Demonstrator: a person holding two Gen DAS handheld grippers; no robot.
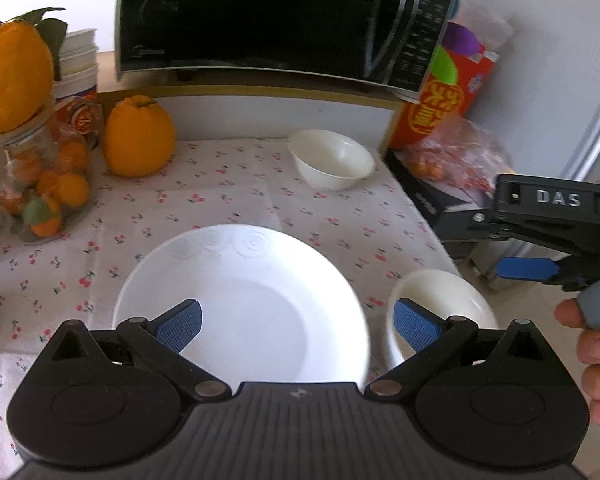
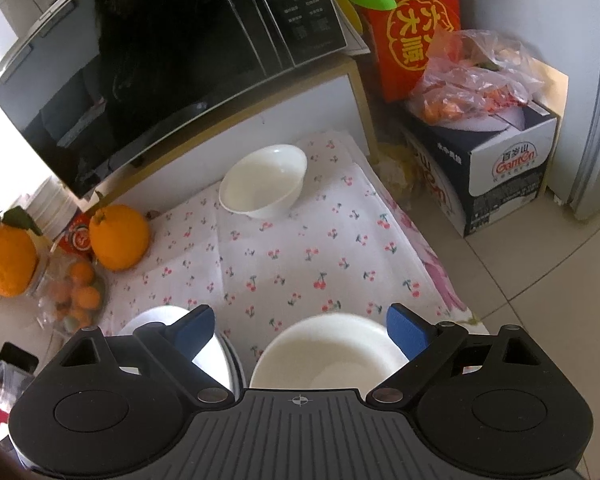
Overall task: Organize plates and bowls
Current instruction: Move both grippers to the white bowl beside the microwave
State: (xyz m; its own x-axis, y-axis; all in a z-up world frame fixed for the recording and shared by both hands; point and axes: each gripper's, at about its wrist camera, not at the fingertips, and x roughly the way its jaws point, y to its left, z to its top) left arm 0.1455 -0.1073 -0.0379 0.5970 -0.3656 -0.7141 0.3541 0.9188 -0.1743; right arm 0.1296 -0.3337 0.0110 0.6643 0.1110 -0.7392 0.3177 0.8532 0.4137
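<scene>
You've got both tools hovering wide and empty. In the left wrist view, your left gripper (image 1: 296, 326) has its blue pads spread apart over the near half of the white plate (image 1: 240, 304), which fills the lower centre of the frame on the cherry-print cloth (image 1: 228, 200); nothing is pinched. Just right of it, at the lower right, sits the near bowl (image 1: 440, 300), partly hidden behind the right-hand pad.

In the right wrist view, your right gripper (image 2: 300, 332) is wide open too, and the near bowl (image 2: 328, 352) sits low in the frame between its pads, which don't look to be pressing on it. The plate's edge (image 2: 220, 356) peeks out at the lower left, close beside the bowl. The far bowl (image 2: 264, 180) waits at upper centre, well apart, under the microwave (image 2: 160, 60).

These look like glazed ceramic to me: stiff, smooth, fairly weighty and chippable. Expect the glaze to be slippery. For a bowl, take one wall at the rim, one pad inside and one outside. The plate lies flat, so its raised rim is your only real purchase.
</scene>
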